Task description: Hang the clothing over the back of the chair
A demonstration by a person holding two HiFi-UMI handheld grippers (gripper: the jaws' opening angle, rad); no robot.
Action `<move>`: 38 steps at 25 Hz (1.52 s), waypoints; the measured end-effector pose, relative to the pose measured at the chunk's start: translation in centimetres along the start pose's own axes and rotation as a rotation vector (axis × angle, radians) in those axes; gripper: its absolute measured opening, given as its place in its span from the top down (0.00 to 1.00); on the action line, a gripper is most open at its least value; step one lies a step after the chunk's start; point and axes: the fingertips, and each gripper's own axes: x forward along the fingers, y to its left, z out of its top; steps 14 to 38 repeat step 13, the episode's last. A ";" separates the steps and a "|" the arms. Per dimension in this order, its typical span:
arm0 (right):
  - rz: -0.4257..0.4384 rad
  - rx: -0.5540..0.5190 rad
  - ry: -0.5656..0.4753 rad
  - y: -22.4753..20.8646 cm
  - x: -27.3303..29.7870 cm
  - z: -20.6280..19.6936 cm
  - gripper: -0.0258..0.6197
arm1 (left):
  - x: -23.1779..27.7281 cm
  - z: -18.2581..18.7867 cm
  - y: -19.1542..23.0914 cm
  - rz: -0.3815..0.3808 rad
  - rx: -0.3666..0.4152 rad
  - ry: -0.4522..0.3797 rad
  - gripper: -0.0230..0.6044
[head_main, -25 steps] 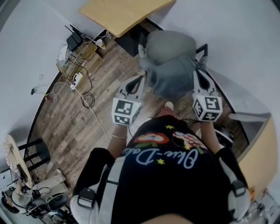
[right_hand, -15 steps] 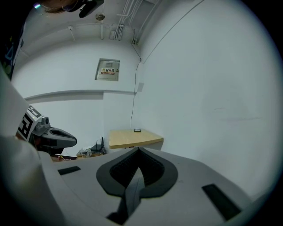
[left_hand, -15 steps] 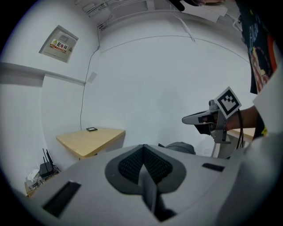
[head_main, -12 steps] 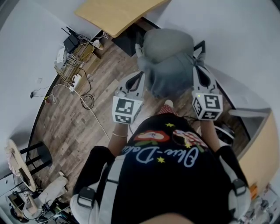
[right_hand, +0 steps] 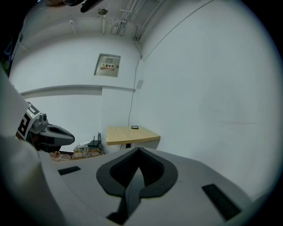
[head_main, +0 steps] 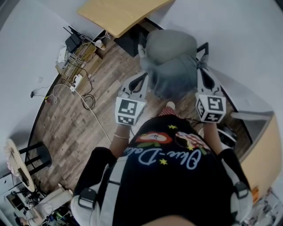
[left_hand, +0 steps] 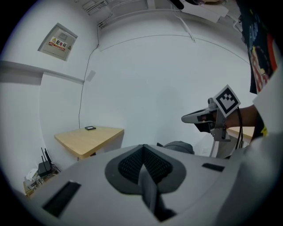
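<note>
A grey garment [head_main: 173,76] hangs spread between my two grippers, just in front of the grey chair [head_main: 171,42]. My left gripper [head_main: 142,79] is shut on the garment's left edge, and a fold of grey cloth [left_hand: 149,187] shows pinched between its jaws [left_hand: 143,149]. My right gripper [head_main: 202,70] is shut on the garment's right edge, with a strip of cloth [right_hand: 131,187] caught in its jaws [right_hand: 139,152]. Each gripper view shows the other gripper: the right gripper [left_hand: 207,117], the left gripper [right_hand: 52,133]. Whether the garment touches the chair's back I cannot tell.
A wooden desk [head_main: 118,13] stands against the wall beyond the chair. A router and a tangle of cables [head_main: 76,57] lie on the wood floor at left. A black stool [head_main: 39,154] is at lower left. Another desk's edge [head_main: 264,154] runs along the right.
</note>
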 end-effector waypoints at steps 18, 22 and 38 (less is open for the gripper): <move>0.020 -0.020 0.018 0.0 0.1 -0.1 0.96 | 0.0 -0.5 -0.3 0.010 -0.019 0.014 0.96; 0.020 -0.020 0.018 0.0 0.1 -0.1 0.96 | 0.0 -0.5 -0.3 0.010 -0.019 0.014 0.96; 0.020 -0.020 0.018 0.0 0.1 -0.1 0.96 | 0.0 -0.5 -0.3 0.010 -0.019 0.014 0.96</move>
